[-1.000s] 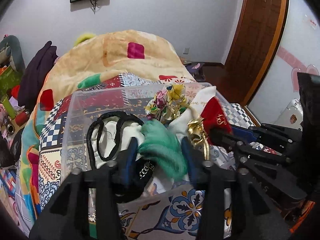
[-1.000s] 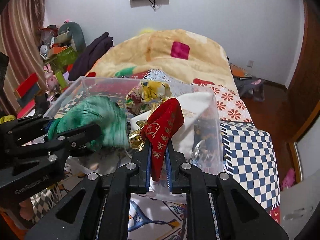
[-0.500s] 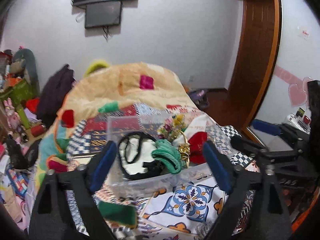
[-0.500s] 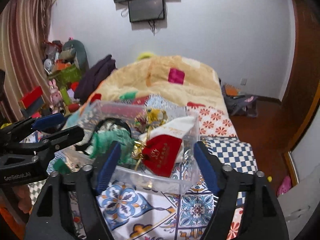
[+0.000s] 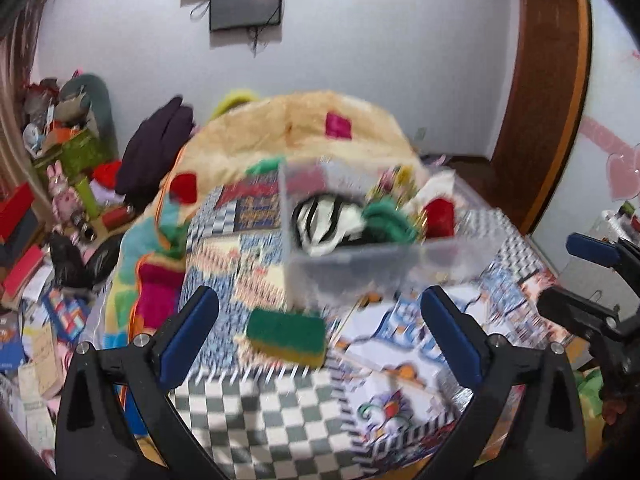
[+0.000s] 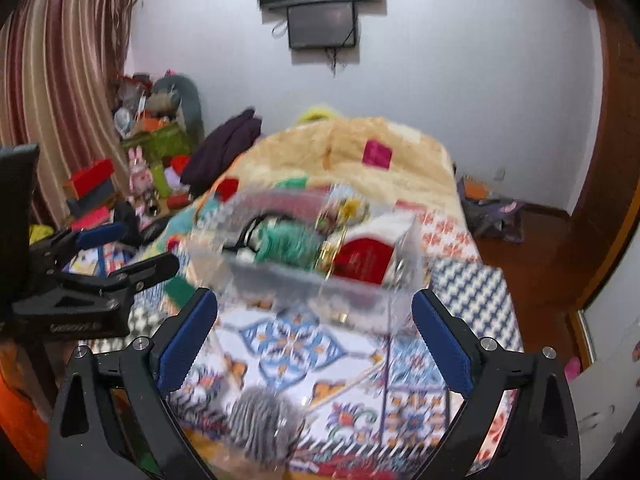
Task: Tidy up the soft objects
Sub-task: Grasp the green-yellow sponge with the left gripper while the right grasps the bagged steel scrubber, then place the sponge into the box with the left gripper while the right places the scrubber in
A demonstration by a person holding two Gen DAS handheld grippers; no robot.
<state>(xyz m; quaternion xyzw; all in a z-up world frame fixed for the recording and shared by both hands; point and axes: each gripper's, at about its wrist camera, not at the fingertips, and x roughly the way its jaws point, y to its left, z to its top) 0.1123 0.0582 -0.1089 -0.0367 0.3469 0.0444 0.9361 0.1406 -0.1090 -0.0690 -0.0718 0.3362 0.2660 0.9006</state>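
sponge (image 5: 286,337): green top, yellow base, lying on the bed's patterned cover (image 5: 400,360), just in front of the clear bin. Looks light, squashy, not fragile; I'd say take it across the short sides, mid-thickness, light squeeze.
left gripper (image 5: 320,332): jaws have just been opening, now wide apart, nothing btwn the pads; the sponge sits on the cover beyond them, not touched. Angled down at the bed, back from the bin.
clear bin (image 5: 360,268): on the bed, already has a black-and-white cloth, green glove (image 5: 390,222), floral bit and red pouch (image 6: 364,258) inside. Thin see-through walls, prob. slides if nudged.
striped fluffy thing (image 6: 264,420): grey/white, on the cover near the bed's front edge. Too blurred to say what it is; looks soft & v. light, likely to flop, so pinch at the middle.
right gripper (image 6: 314,338): jaws have just been opening too, now spread wide, empty. Tilted down, short of the bin, striped thing low btwn its arms, no contact.
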